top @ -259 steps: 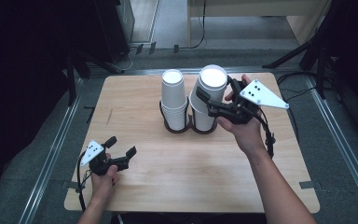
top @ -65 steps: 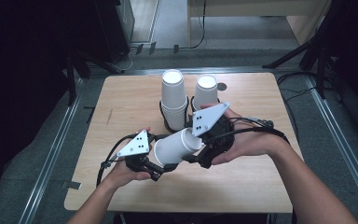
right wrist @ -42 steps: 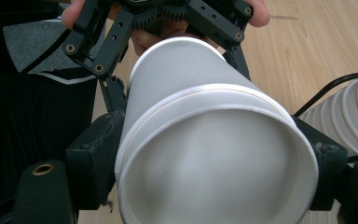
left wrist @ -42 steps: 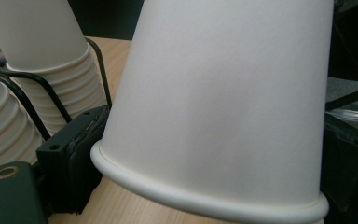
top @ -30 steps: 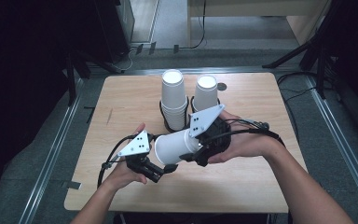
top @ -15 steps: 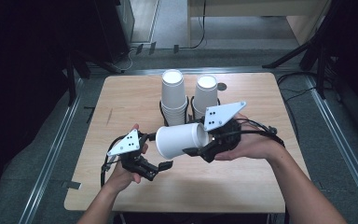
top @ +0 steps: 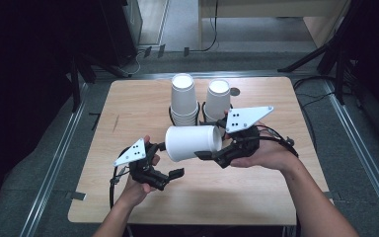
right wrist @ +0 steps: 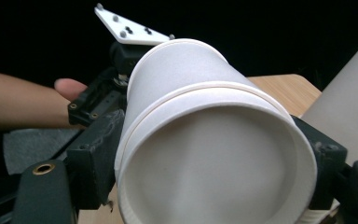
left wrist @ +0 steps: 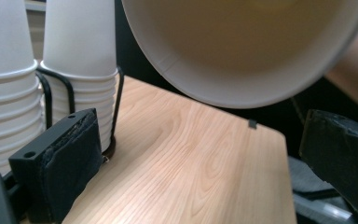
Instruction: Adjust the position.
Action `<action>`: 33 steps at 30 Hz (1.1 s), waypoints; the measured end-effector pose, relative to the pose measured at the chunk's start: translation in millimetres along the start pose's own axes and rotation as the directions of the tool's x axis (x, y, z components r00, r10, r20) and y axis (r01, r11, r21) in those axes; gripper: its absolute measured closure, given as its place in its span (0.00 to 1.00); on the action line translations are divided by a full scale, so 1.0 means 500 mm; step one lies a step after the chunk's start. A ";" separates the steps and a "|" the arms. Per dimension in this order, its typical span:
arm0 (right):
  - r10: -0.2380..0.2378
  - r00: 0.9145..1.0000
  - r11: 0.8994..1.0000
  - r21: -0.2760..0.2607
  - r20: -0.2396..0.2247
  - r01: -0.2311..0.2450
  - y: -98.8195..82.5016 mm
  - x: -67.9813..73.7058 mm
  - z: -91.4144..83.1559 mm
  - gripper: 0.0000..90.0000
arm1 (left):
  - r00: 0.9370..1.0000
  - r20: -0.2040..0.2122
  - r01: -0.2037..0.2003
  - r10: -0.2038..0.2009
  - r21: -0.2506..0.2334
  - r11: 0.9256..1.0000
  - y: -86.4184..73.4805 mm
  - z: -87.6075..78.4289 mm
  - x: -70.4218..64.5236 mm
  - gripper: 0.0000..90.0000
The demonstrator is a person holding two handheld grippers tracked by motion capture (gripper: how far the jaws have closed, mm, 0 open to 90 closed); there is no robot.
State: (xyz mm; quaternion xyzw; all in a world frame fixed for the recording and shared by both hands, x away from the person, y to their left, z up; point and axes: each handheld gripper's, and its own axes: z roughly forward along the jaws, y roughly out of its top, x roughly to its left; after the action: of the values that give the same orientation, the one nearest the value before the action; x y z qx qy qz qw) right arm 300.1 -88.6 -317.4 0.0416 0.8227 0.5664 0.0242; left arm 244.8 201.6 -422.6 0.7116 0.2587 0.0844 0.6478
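A white paper cup (top: 190, 143) lies on its side in the air above the wooden table (top: 128, 108). My right gripper (top: 205, 145) is shut on its base end. In the right gripper view the cup (right wrist: 191, 84) sits between both jaws of the right gripper (right wrist: 209, 144), and a rim line runs round its middle. My left gripper (top: 167, 159) stands open just left of and below the cup's mouth, apart from it. In the left gripper view the cup's open mouth (left wrist: 242, 46) hangs above the wide-spread jaws of the left gripper (left wrist: 200, 130).
Two upside-down stacks of white cups (top: 183, 96) (top: 217, 98) stand in a black wire holder (top: 171, 114) at the back middle of the table. The stacks (left wrist: 81, 60) are close in front of the left gripper. Dark floor and metal rails surround the table.
My left gripper has come off the cup's mouth end and drawn back to the left. The right gripper has carried the cup a little to the right.
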 end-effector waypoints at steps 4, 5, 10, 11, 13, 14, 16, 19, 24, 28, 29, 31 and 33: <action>0.014 1.000 0.999 -0.050 -0.009 -0.015 -0.007 0.000 0.001 0.25 | 1.000 0.012 0.023 -0.023 -0.035 0.999 -0.001 0.005 0.000 0.00; 0.018 1.000 0.998 -0.067 -0.009 -0.019 -0.011 0.000 0.001 0.25 | 0.999 0.018 0.029 -0.029 -0.044 0.999 -0.001 0.007 -0.001 0.00; 0.047 0.999 0.987 -0.155 -0.014 -0.049 -0.035 -0.003 0.004 0.25 | 0.999 0.034 0.031 -0.029 -0.073 0.997 0.000 0.011 -0.004 0.00; 0.049 0.999 0.986 -0.162 -0.015 -0.050 -0.039 -0.003 0.005 0.25 | 0.999 0.037 0.032 -0.029 -0.076 0.997 0.000 0.011 -0.005 0.00; 0.055 0.998 0.984 -0.170 -0.018 -0.057 -0.044 -0.003 0.007 0.25 | 0.998 0.044 0.038 -0.035 -0.083 0.996 0.001 0.011 -0.004 0.00; 0.058 0.998 0.982 -0.176 -0.022 -0.061 -0.048 -0.003 0.008 0.25 | 0.998 0.048 0.044 -0.040 -0.089 0.995 0.001 0.011 -0.005 0.00; 0.062 0.998 0.981 -0.185 -0.023 -0.065 -0.053 -0.002 0.011 0.25 | 0.998 0.050 0.048 -0.043 -0.103 0.994 0.003 0.010 -0.005 0.00; 0.078 0.996 0.972 -0.220 -0.036 -0.084 -0.063 0.000 0.013 0.25 | 0.998 0.047 0.045 -0.040 -0.121 0.992 0.005 0.008 -0.006 0.00; 0.100 0.994 0.960 -0.257 -0.053 -0.111 -0.076 0.001 0.021 0.25 | 0.999 0.035 0.040 -0.035 -0.143 0.989 0.009 0.007 -0.009 0.00; 0.109 0.992 0.955 -0.270 -0.070 -0.124 -0.086 0.003 0.029 0.25 | 0.999 0.036 0.040 -0.035 -0.152 0.988 0.010 0.005 -0.009 0.00; 0.114 0.991 0.953 -0.274 -0.076 -0.131 -0.089 0.003 0.031 0.25 | 0.999 0.037 0.041 -0.035 -0.156 0.987 0.010 0.005 -0.009 0.00; 0.123 0.989 0.949 -0.282 -0.083 -0.141 -0.094 0.004 0.035 0.25 | 0.998 0.043 0.045 -0.039 -0.164 0.985 0.011 0.004 -0.009 0.00; 0.129 0.987 0.944 -0.294 -0.091 -0.151 -0.099 0.003 0.038 0.25 | 0.998 0.053 0.048 -0.040 -0.169 0.984 0.011 0.003 -0.009 0.00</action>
State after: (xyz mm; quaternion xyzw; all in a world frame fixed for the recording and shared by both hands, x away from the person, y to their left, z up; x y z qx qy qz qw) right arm 298.3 -88.2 -370.4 0.0758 0.7223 0.6863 -0.0394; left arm 243.2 197.9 -416.4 0.6497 0.2501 0.0743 0.7140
